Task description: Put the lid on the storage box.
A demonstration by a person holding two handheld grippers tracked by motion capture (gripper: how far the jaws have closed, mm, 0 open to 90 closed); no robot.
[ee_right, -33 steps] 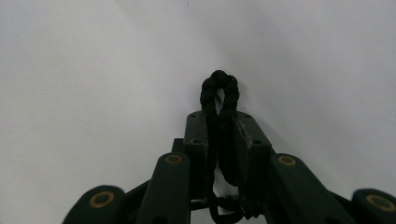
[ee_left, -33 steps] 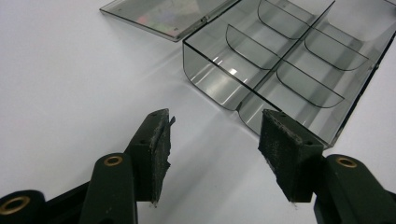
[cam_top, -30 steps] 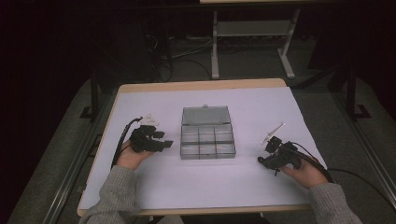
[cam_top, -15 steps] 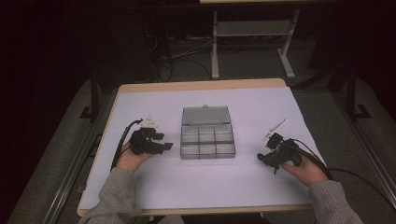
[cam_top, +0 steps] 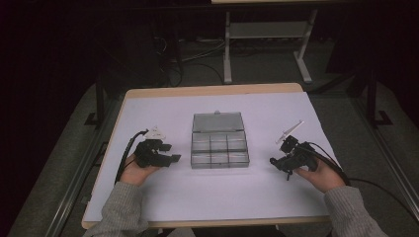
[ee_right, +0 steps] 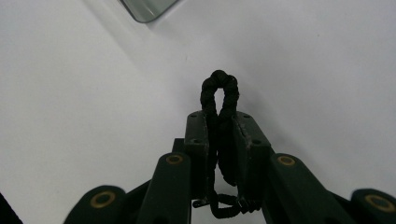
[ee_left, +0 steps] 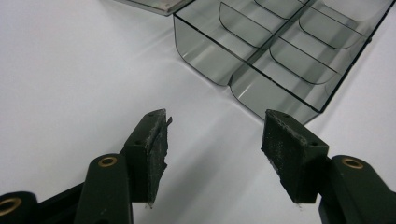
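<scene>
Open counter (cam_top: 148, 113) all round; only the compartment box (cam_top: 219, 140) mid-counter blocking passage between left tool (cam_top: 174, 153) and right tool (cam_top: 273, 161).

Organizer box (ee_left: 280, 51): far end cut off by our frame edge.
Black cord loop (ee_right: 219, 93): lower part hidden between the right gripper (ee_right: 220, 135) jaws.

The organiser box (cam_top: 219, 140) looks like smooth, glossy, smoke-grey clear plastic. The table (cam_top: 148, 202) top is matt white with a pale wood edge. Jaw pads (ee_left: 156, 140) — rough and frayed; black cord loop (ee_right: 219, 93) — braided.

White-topped table (cam_top: 217, 197), wood edge, clear compartment box (cam_top: 219, 140) open at centre
</scene>
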